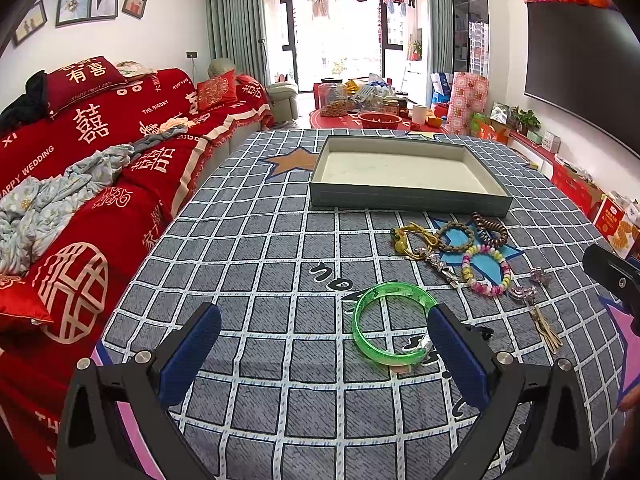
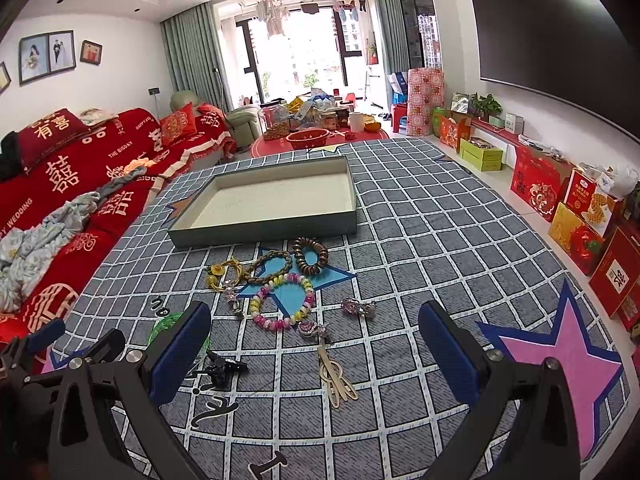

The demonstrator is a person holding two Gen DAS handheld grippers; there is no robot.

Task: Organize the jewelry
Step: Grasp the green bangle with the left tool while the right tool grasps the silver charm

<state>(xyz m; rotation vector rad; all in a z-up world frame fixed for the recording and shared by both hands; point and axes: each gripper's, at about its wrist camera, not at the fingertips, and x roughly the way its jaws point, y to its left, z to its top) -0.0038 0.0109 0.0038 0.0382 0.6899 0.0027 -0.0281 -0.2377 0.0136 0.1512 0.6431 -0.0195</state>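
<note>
A green translucent bangle (image 1: pixel 394 289) lies flat on the checked tablecloth (image 1: pixel 256 264), and the right finger (image 1: pixel 456 352) of my left gripper hides part of its rim. My left gripper (image 1: pixel 324 346) is open and holds nothing. Past the bangle lie a yellow cord bracelet (image 1: pixel 404 242), a braided bracelet (image 1: pixel 442 236), a brown spiral band (image 1: pixel 490 230) and a pastel bead bracelet (image 1: pixel 486 289). An empty grey tray (image 1: pixel 408 200) stands behind them. My right gripper (image 2: pixel 316 348) is open above a beige hairpin (image 2: pixel 336 380), short of the bead bracelet (image 2: pixel 276 325).
Pink crystal pieces (image 2: pixel 356 306) and a black clip (image 2: pixel 222 370) also lie on the cloth. A red-covered sofa (image 1: pixel 100 168) borders the table's left side. Gift boxes (image 2: pixel 580 216) line the floor to the right, below a wall screen (image 2: pixel 552 36).
</note>
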